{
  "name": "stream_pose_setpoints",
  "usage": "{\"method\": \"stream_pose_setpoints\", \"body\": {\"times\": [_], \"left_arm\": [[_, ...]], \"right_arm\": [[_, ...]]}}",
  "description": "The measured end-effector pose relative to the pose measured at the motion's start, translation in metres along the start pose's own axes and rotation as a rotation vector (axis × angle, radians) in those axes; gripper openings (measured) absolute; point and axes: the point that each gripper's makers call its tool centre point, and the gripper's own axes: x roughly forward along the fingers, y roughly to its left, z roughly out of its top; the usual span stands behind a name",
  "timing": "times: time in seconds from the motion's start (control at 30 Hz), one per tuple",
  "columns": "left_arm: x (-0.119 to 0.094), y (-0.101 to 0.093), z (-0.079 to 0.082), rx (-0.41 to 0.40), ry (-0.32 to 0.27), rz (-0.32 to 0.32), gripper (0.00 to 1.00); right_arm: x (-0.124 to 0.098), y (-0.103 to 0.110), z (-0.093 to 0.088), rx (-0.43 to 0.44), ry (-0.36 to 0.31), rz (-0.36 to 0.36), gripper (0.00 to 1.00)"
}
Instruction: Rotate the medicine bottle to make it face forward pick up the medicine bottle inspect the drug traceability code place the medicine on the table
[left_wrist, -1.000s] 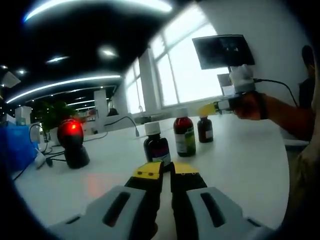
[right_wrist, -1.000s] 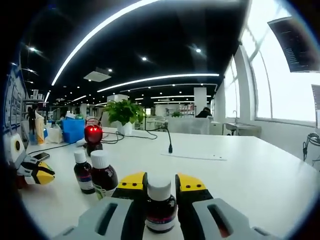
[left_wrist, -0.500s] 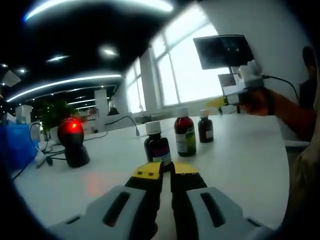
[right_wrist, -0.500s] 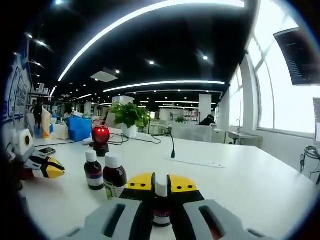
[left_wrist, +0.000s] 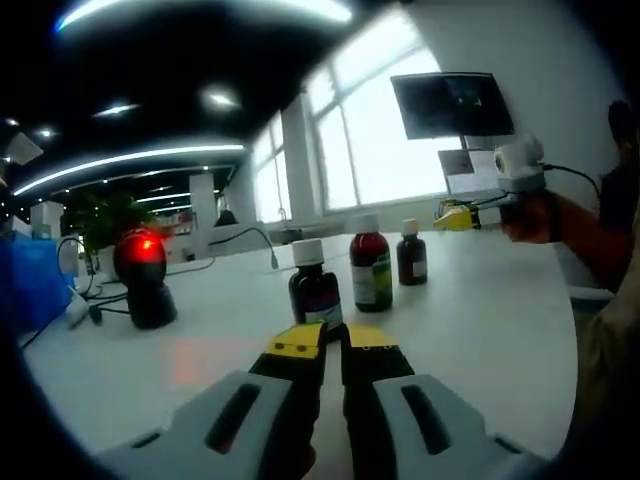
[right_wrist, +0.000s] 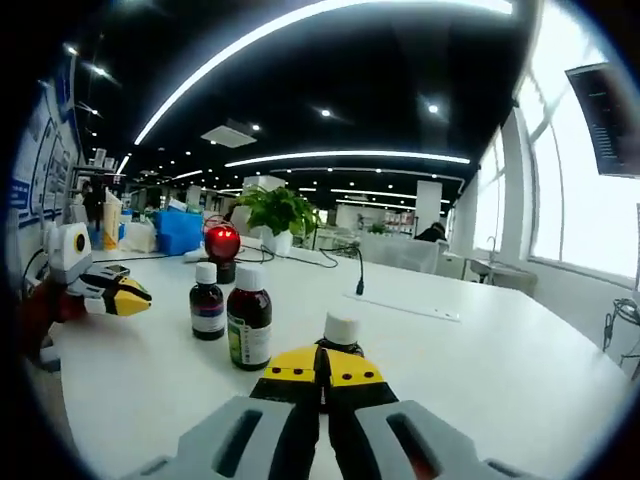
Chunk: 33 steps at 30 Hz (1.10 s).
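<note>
Three medicine bottles stand on the white table (right_wrist: 520, 370). The right gripper (right_wrist: 322, 366), jaws together and empty, sits just before the nearest medicine bottle (right_wrist: 341, 335). The left gripper (left_wrist: 332, 340), also closed, points at another bottle (left_wrist: 313, 293).

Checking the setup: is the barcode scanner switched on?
On. The scanner glows red in the left gripper view, and again behind the bottles in the right gripper view.
</note>
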Motion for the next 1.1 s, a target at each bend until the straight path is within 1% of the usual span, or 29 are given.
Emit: {"method": "stream_pose_setpoints", "body": {"times": [0.2, 0.33, 0.5, 0.63, 0.67, 0.73, 0.8, 0.87, 0.93, 1.0, 1.1], "left_arm": [[0.000, 0.001, 0.000, 0.002, 0.003, 0.003, 0.00], [0.000, 0.000, 0.000, 0.006, 0.005, 0.003, 0.00], [0.000, -0.001, 0.000, 0.013, 0.004, 0.002, 0.00], [0.000, -0.001, 0.000, 0.004, 0.005, 0.001, 0.00], [0.000, -0.002, 0.000, 0.007, 0.006, 0.000, 0.00], [0.000, -0.002, 0.000, 0.021, 0.008, 0.007, 0.00], [0.000, -0.001, 0.000, 0.024, 0.009, 0.014, 0.00], [0.000, -0.001, 0.000, 0.025, 0.010, 0.013, 0.00], [0.001, -0.002, 0.000, 0.027, 0.011, 0.011, 0.00], [0.001, -0.001, -0.001, 0.025, 0.013, 0.012, 0.00], [0.001, -0.001, -0.001, 0.025, 0.017, 0.013, 0.00]], "right_arm": [[-0.002, 0.004, -0.008, 0.031, 0.000, 0.026, 0.00], [-0.004, 0.008, -0.013, 0.021, 0.001, 0.045, 0.00], [-0.007, 0.015, -0.020, 0.030, 0.009, 0.079, 0.00], [-0.010, 0.018, -0.024, 0.038, -0.005, 0.099, 0.00], [-0.010, 0.019, -0.024, 0.075, -0.015, 0.105, 0.00], [-0.010, 0.021, -0.026, 0.115, -0.017, 0.120, 0.00], [-0.010, 0.022, -0.029, 0.123, -0.018, 0.121, 0.00], [-0.009, 0.024, -0.033, 0.103, -0.004, 0.121, 0.00], [-0.011, 0.026, -0.033, 0.082, -0.009, 0.129, 0.00], [-0.013, 0.026, -0.033, 0.089, -0.016, 0.135, 0.00], [-0.015, 0.021, -0.033, 0.102, -0.025, 0.113, 0.00]]}}
